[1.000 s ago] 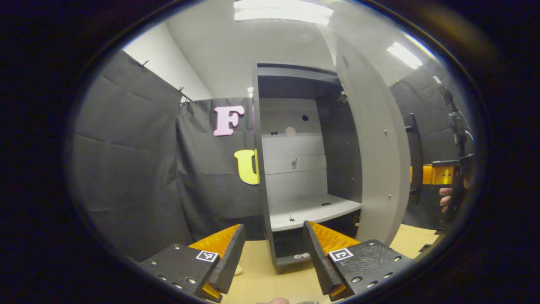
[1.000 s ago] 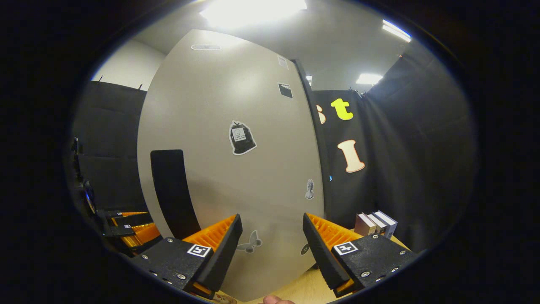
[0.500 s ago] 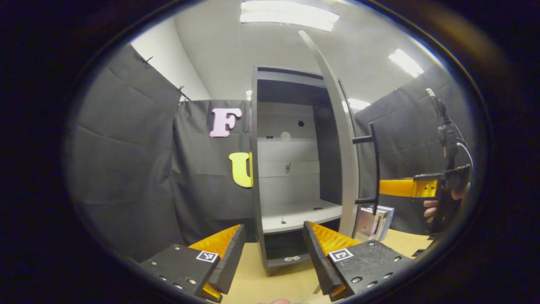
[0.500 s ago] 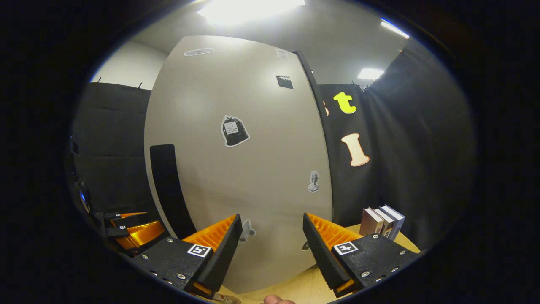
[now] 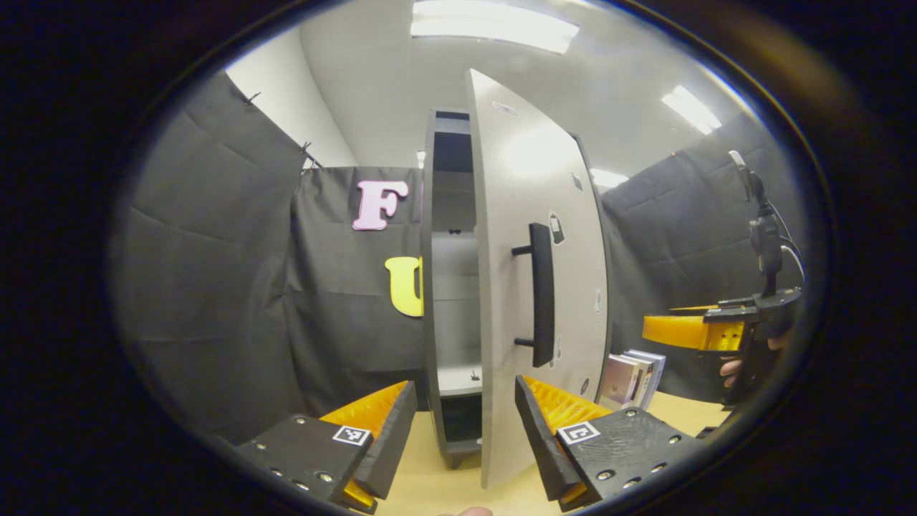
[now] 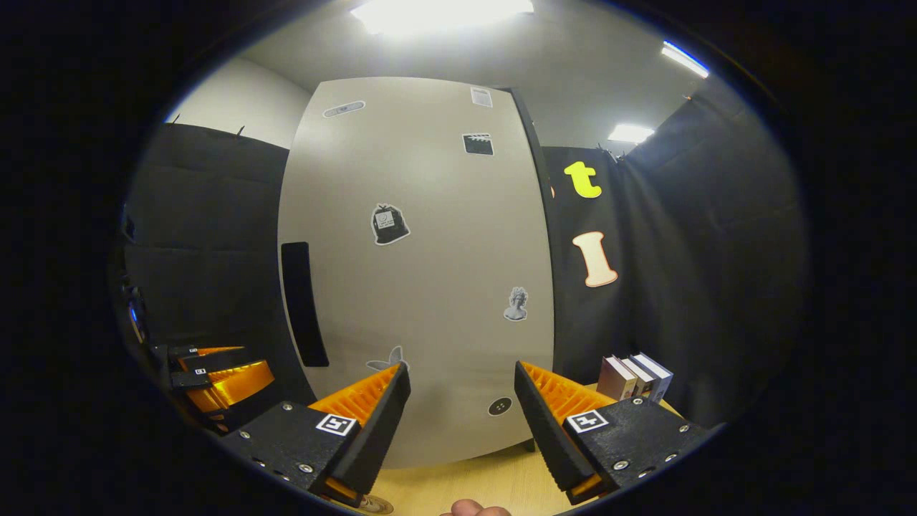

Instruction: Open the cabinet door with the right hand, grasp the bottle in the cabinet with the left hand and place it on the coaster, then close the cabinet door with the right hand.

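Note:
The grey cabinet stands on the wooden table, its door swung most of the way across the opening. A narrow gap still shows the white shelf inside. The door's black handle faces me. My left gripper is open, low in front of the door's free edge, holding nothing. In the right gripper view the door's outer face with stickers and its handle lie just beyond my open right gripper. That gripper, held by a hand, is off the door.
A few books stand on the table to the right of the cabinet, also books in the left gripper view. The left gripper sits low at the left past the door. Black cloth walls close in all sides. Tabletop lies below the fingers.
The door has swung from wide open to nearly across the cabinet's opening, hiding most of the inside. The right gripper has stayed behind the door, now a little apart from it.

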`<action>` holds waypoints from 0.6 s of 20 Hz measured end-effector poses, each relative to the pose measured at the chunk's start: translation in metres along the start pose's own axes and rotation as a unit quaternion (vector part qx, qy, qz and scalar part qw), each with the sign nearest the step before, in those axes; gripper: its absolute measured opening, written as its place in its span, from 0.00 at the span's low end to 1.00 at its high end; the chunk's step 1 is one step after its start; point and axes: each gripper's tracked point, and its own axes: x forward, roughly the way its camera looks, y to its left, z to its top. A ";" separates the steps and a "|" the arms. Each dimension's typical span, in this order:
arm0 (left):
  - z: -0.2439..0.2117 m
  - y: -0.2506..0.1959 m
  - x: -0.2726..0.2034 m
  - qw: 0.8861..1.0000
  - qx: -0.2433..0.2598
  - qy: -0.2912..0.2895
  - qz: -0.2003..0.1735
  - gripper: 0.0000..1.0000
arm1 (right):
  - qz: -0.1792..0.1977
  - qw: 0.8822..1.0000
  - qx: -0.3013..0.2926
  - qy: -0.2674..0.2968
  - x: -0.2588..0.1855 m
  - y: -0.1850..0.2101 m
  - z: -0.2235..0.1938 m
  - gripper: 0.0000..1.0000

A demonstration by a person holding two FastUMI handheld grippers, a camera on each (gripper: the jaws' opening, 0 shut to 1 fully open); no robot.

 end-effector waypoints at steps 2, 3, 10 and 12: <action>0.000 0.001 0.000 1.000 -0.002 0.006 0.000 0.79 | -0.006 1.000 0.000 0.005 -0.001 -0.003 -0.003 0.91; -0.001 0.000 0.000 1.000 -0.004 0.009 -0.001 0.79 | -0.009 1.000 0.003 0.006 -0.002 -0.005 -0.003 0.91; -0.002 -0.001 -0.001 1.000 0.003 0.019 -0.007 0.79 | -0.031 0.999 0.020 0.013 -0.005 -0.016 -0.007 0.91; -0.003 0.000 0.000 1.000 0.003 0.026 -0.001 0.79 | -0.037 0.999 0.021 0.010 -0.006 -0.017 -0.006 0.91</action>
